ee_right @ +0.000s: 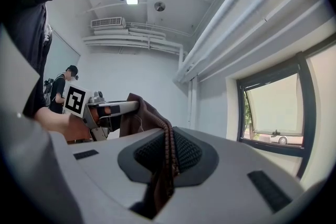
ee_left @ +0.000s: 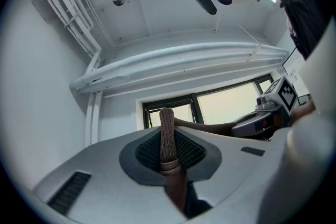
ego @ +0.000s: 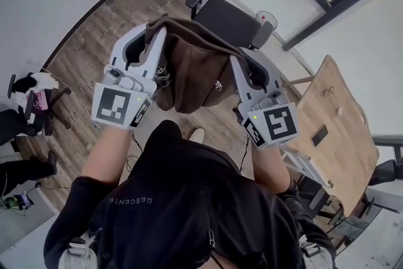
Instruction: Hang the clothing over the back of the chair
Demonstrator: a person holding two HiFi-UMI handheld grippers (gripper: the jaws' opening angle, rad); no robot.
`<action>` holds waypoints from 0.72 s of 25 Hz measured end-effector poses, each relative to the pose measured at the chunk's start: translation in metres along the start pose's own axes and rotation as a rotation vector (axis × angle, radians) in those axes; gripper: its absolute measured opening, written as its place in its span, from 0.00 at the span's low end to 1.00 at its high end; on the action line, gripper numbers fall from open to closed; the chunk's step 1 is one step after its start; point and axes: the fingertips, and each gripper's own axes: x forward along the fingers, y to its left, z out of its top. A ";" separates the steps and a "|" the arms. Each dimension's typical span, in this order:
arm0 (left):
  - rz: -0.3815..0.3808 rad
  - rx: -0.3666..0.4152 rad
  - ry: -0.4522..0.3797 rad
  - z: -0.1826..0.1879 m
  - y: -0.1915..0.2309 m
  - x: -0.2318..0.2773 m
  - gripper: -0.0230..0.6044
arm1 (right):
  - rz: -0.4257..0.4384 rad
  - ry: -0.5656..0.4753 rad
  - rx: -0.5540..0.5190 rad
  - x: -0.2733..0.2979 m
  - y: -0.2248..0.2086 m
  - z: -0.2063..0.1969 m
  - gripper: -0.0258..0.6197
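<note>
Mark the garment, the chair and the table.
Garment [ego: 189, 72]: head view, middle of the hanging brown cloth.
Chair [ego: 227, 19]: head view, its black cushion.
Table [ego: 343, 142]: head view, bare wooden top.

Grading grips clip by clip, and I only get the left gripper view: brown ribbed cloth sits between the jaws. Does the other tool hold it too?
Observer: Yes, the right tool is shut on a ribbed edge of the garment.
Operator: Where's the chair?
Observer: In the head view the chair stands just beyond the garment.
Operator: How does the cloth hang?
Observer: Bunched, drooping between the left tool and the right.
</note>
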 end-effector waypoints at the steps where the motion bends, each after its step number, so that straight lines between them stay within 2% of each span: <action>1: -0.007 -0.004 -0.004 0.002 0.002 0.006 0.12 | -0.005 -0.004 -0.001 0.003 -0.005 0.003 0.10; 10: -0.116 -0.038 -0.095 0.025 0.038 0.074 0.12 | -0.098 -0.054 -0.040 0.042 -0.051 0.040 0.10; 18: -0.243 -0.053 -0.102 0.007 0.061 0.143 0.12 | -0.227 -0.026 -0.044 0.076 -0.094 0.038 0.10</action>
